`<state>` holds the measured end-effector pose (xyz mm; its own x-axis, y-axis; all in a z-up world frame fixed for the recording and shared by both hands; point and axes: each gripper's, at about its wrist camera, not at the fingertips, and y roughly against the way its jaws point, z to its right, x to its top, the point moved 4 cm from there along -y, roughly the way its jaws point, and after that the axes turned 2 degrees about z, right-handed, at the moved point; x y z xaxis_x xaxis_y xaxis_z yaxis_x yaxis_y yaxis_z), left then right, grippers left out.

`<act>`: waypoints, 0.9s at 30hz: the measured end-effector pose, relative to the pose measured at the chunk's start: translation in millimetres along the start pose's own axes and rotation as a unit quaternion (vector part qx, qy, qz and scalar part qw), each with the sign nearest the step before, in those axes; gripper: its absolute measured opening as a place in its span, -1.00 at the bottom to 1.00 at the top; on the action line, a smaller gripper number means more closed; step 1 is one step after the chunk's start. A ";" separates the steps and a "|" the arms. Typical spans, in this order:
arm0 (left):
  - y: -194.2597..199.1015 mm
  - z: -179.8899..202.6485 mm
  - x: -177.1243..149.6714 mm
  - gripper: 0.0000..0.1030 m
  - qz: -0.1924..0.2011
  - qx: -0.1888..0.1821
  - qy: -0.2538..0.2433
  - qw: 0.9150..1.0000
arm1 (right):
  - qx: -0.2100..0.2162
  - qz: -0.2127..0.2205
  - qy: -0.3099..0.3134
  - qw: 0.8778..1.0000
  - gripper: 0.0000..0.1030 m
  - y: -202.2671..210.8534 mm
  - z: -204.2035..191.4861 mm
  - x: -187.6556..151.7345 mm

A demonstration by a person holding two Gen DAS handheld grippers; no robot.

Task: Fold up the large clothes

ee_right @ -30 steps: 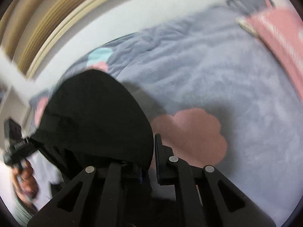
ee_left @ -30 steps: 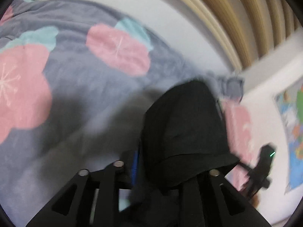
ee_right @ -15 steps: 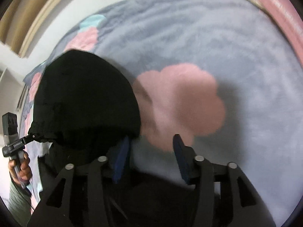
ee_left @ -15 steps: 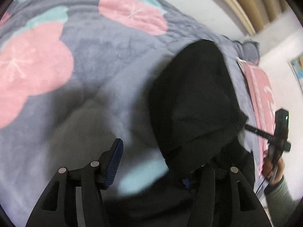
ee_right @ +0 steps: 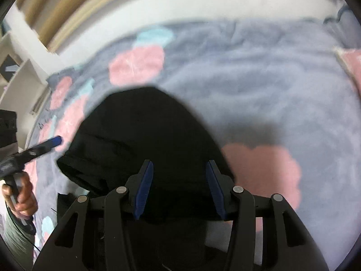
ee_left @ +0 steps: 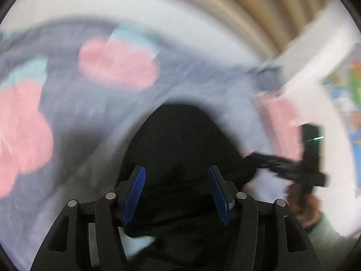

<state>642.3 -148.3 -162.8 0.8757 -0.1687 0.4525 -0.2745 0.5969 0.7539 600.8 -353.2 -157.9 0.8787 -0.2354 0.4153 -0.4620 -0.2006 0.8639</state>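
Observation:
A black garment (ee_left: 180, 140) (ee_right: 146, 135) lies in a folded heap on the grey blanket (ee_left: 90, 113) (ee_right: 259, 90). My left gripper (ee_left: 177, 192) hangs just above its near end, open, the blue pads apart with nothing pressed between them. My right gripper (ee_right: 179, 187) is open in the same way over the garment's near edge. In the left wrist view, which is blurred, the right gripper (ee_left: 270, 164) shows at the right in a hand (ee_left: 302, 203). The right wrist view catches the left gripper (ee_right: 52, 142) at the left, held by the other hand (ee_right: 20, 194).
The blanket carries pink (ee_right: 261, 171) and teal (ee_right: 153, 36) cloud shapes. A pink pillow (ee_right: 352, 67) lies at the far right. Beige curtains (ee_left: 259, 6) and a white wall run behind the bed. White shelves (ee_right: 20, 76) and a colourful poster (ee_left: 347, 94) stand beside it.
Both grippers, shut on the black garment a second ago, have opened and let it go. The garment now rests on the blanket, and both grippers have drawn back from it.

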 end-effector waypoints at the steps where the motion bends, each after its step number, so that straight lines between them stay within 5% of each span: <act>1: -18.2 -8.3 -8.1 0.14 -0.024 0.009 0.011 1.000 | -0.005 -0.017 -0.002 1.000 0.02 -13.7 4.2 -6.9; 3: -50.7 -27.2 -25.2 0.13 -0.065 0.036 0.026 0.997 | -0.010 -0.051 -0.008 0.999 0.01 -42.1 11.1 -22.0; 5: -66.2 -36.7 -32.0 0.13 -0.065 0.042 0.029 0.997 | -0.020 -0.052 -0.002 0.998 0.01 -55.6 12.9 -30.6; 11: -45.0 -20.9 -17.8 0.13 -0.056 0.052 -0.025 0.997 | -0.024 -0.056 0.029 0.998 0.02 -38.3 9.9 -20.6; 15: -6.8 -4.4 4.6 0.15 -0.027 -0.001 -0.053 0.998 | 0.015 -0.009 0.054 0.998 0.06 7.5 2.9 6.9; 19: 11.7 -4.7 35.2 0.51 0.018 -0.026 -0.036 0.999 | 0.004 0.012 0.087 0.996 0.35 14.4 1.8 36.5; 24: -41.9 -25.5 49.3 0.51 -0.047 0.007 -0.017 0.999 | 0.023 -0.056 0.082 0.995 0.35 -44.9 12.9 58.6; 26: -69.2 -31.9 45.8 0.50 -0.086 -0.027 -0.003 0.996 | 0.029 -0.086 0.070 0.993 0.35 -71.0 15.8 56.3; 27: -80.5 -31.7 44.2 0.33 -0.100 -0.041 0.000 0.994 | 0.026 -0.086 0.065 0.994 0.18 -77.9 16.2 52.7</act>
<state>715.7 -178.9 -218.6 0.9096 -0.2908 0.2967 -0.0610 0.6129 0.7878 681.1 -365.4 -207.9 0.9519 -0.0687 0.2985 -0.3056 -0.2777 0.9107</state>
